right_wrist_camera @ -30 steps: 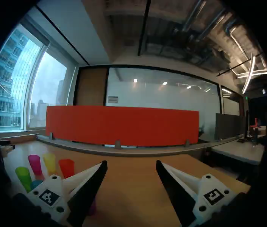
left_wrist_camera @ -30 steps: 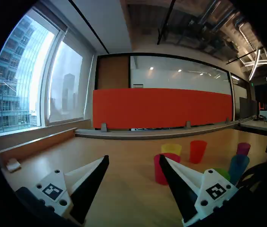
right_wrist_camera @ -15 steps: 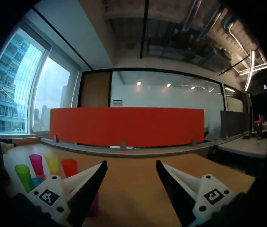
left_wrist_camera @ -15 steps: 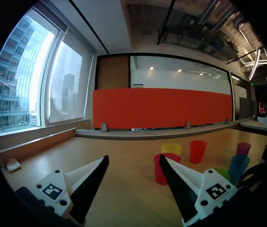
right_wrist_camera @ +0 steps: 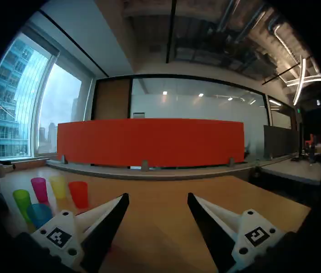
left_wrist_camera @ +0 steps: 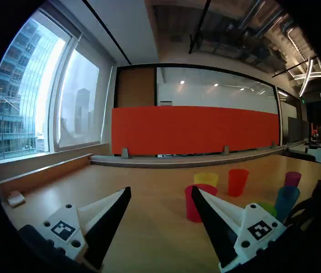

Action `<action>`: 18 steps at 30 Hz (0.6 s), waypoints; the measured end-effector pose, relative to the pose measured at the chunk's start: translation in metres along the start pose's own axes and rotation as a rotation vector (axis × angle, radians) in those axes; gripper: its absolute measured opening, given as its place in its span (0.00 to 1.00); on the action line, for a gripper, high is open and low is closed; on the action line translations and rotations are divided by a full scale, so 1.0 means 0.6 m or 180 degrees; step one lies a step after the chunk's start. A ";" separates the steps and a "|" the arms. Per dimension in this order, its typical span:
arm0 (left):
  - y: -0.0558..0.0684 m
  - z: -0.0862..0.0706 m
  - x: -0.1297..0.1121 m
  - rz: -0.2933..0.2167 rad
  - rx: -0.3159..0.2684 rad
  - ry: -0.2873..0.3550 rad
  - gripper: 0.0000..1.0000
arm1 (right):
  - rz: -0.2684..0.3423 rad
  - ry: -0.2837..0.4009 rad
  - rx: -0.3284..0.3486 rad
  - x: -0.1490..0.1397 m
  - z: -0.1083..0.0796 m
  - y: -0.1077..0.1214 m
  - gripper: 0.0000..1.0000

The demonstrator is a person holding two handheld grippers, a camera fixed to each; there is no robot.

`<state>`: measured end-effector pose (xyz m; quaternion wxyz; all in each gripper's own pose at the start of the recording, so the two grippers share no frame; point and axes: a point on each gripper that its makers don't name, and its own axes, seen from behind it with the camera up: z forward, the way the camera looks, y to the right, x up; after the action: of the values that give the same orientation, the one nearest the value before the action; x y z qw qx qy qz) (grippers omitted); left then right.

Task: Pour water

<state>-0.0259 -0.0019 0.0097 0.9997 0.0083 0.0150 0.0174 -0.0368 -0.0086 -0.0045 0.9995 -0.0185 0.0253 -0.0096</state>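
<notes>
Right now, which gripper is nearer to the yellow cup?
Left, probably. The yellow cup stands almost straight ahead of the left gripper, just behind a red cup. From the right gripper it sits far off to the left and looks smaller.

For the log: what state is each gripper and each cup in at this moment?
left gripper: open, holding nothing.
right gripper: open, holding nothing.
red cup: upright on the table, partly behind a finger; contents cannot be told.
yellow cup: upright.
orange cup: upright.
magenta cup: upright.
blue cup: upright.
green cup: upright.
</notes>
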 end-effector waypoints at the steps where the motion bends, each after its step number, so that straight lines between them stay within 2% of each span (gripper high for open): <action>1: 0.000 0.000 0.000 0.0000 0.0000 0.0000 0.99 | 0.0007 -0.0003 -0.0003 -0.001 0.000 0.001 1.00; 18: 0.000 0.000 -0.001 0.0000 0.0001 0.0000 0.99 | 0.0068 -0.0081 -0.0035 -0.021 0.005 0.009 0.99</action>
<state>-0.0264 -0.0018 0.0095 0.9997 0.0084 0.0150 0.0173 -0.0493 -0.0028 -0.0010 0.9996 -0.0238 0.0129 0.0016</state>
